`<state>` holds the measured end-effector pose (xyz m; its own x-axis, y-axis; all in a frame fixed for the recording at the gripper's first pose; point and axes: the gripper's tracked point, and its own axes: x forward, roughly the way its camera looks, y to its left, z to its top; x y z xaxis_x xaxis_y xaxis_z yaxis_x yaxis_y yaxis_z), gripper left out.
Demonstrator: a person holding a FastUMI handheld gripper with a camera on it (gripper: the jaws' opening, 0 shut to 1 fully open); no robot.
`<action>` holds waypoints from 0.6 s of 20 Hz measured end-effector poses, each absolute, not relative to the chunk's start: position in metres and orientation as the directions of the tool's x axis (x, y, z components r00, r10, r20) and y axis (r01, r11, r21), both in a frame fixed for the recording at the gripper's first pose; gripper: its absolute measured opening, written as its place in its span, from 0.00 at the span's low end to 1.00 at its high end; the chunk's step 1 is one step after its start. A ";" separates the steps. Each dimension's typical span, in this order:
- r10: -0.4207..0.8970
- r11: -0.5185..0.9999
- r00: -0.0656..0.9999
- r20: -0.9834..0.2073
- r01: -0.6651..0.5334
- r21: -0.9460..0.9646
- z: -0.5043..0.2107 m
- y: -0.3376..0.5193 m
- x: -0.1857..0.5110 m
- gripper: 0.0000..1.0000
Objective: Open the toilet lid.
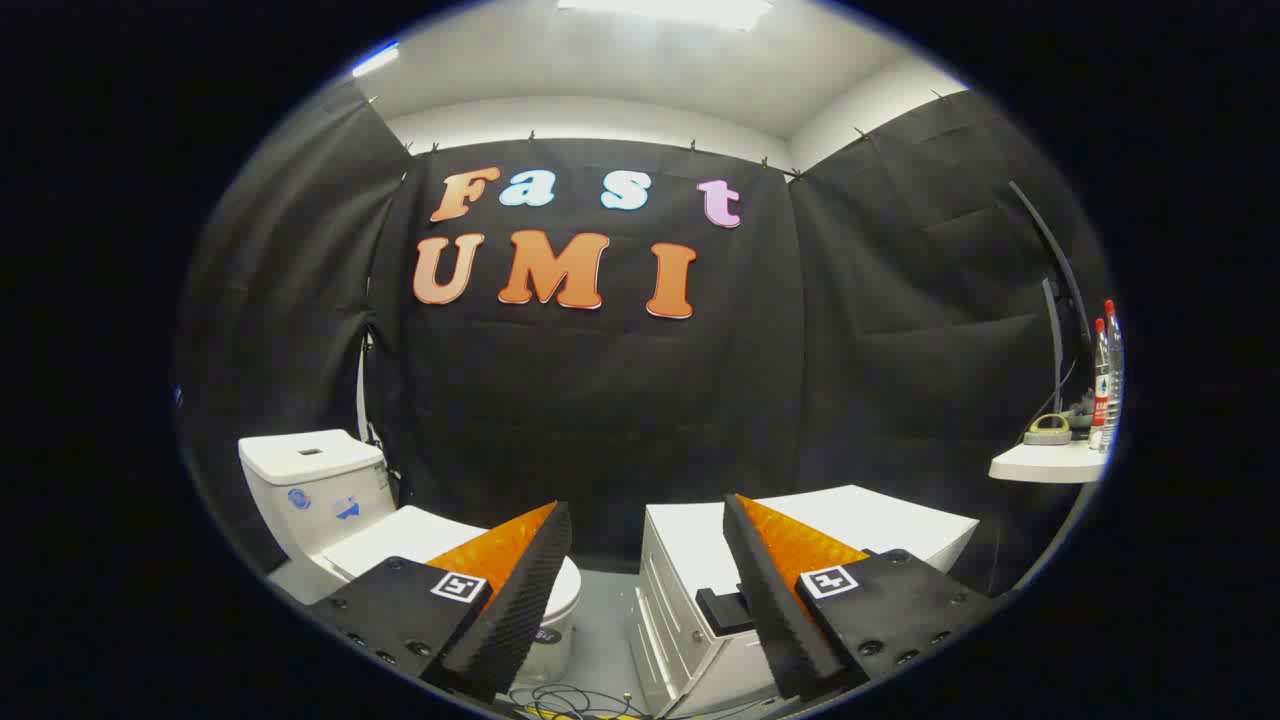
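Nothing is done yet: the gripper hangs with fingers spread wide and empty, well short of the toilet, whose lid lies flat and shut beside the white cabinet.

Black cloth walls, white ceiling with a bright light panel, grey floor, white drawer cabinet, small white shelf holding bottles.
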<state>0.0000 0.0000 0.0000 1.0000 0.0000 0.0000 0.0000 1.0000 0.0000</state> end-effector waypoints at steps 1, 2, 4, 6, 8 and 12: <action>0.007 1.000 1.000 -0.004 -0.007 0.006 -0.004 0.004 0.001 0.98; 0.014 1.000 1.000 -0.013 -0.013 0.013 -0.008 0.006 0.001 0.98; 0.027 0.999 0.999 -0.031 -0.027 0.024 -0.015 0.011 0.004 0.98; 0.026 1.000 0.999 -0.033 -0.026 0.015 -0.015 0.010 0.005 0.98; 0.017 1.000 0.999 -0.030 -0.016 0.016 -0.013 0.005 0.005 0.98; -0.002 0.999 1.000 -0.029 0.003 0.032 -0.013 -0.002 0.006 0.98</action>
<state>0.0063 -0.0023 -0.0129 0.9996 -0.0023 -0.0292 0.0032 0.9995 0.0316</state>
